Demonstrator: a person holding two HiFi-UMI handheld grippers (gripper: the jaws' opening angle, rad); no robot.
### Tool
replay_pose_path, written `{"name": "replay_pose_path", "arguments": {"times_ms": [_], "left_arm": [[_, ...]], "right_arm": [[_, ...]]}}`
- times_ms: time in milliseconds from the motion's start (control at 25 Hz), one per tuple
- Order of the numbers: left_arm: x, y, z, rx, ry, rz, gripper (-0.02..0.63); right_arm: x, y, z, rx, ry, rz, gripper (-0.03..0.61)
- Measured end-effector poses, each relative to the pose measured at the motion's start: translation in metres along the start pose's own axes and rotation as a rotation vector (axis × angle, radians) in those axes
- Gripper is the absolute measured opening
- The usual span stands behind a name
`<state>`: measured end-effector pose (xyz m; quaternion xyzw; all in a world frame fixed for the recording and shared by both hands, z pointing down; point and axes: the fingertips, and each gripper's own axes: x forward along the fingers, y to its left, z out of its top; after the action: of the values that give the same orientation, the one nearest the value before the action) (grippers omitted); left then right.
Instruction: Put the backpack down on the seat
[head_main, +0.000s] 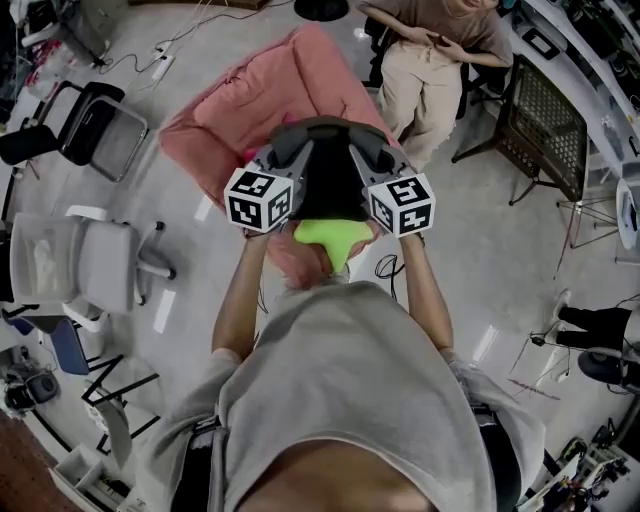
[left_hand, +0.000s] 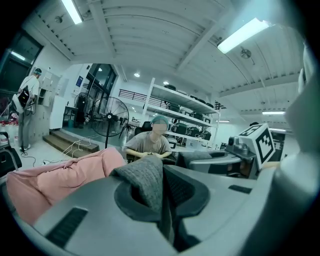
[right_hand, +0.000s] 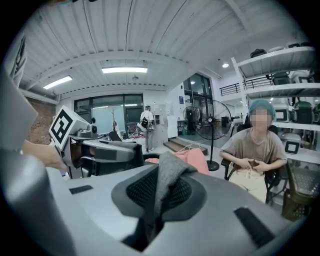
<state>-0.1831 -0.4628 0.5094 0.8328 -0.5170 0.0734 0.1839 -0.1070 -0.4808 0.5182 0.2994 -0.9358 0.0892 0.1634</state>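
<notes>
A black backpack (head_main: 330, 185) with a neon green part (head_main: 335, 238) hangs between my two grippers, above the near end of a pink cushioned seat (head_main: 290, 90). My left gripper (head_main: 287, 150) is shut on a grey strap (left_hand: 145, 180) of the backpack, which sticks up from the jaws in the left gripper view. My right gripper (head_main: 373, 150) is likewise shut on a grey strap (right_hand: 167, 175). The pink seat (left_hand: 60, 175) lies low and to the left ahead of the left gripper (left_hand: 162, 197), and just past the right gripper (right_hand: 155, 200) as a pink edge (right_hand: 195, 157).
A person (head_main: 430, 60) sits on a chair right behind the seat. A white office chair (head_main: 90, 260) and a black chair (head_main: 95, 125) stand at the left, a mesh rack (head_main: 545, 120) at the right. Cables lie on the floor. A standing fan (left_hand: 110, 117) is farther back.
</notes>
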Motion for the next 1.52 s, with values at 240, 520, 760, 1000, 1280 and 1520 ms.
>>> {"name": "replay_pose_path", "arguments": {"times_ms": [240,520,760,1000,1280,1520], "left_arm": [[0.006,0.030,-0.015,-0.016,0.016,-0.008,0.032],[0.022,0.049,-0.023,-0.029,0.049,-0.036,0.032],[0.047,0.067,-0.019,-0.036,0.069,-0.052,0.032],[0.066,0.079,-0.025,-0.070,0.085,-0.071,0.032],[0.090,0.089,-0.035,-0.108,0.122,-0.087,0.032],[0.102,0.093,-0.047,-0.145,0.170,-0.114,0.034]], "right_arm": [[0.030,0.005,-0.010,0.011,0.019,-0.006,0.028],[0.055,-0.006,-0.017,0.039,0.050,-0.021,0.028],[0.075,-0.027,-0.018,0.044,0.063,-0.024,0.029],[0.096,-0.046,-0.024,0.060,0.081,-0.031,0.032],[0.117,-0.070,-0.030,0.061,0.106,-0.033,0.037],[0.130,-0.083,-0.044,0.080,0.135,-0.041,0.048]]}}
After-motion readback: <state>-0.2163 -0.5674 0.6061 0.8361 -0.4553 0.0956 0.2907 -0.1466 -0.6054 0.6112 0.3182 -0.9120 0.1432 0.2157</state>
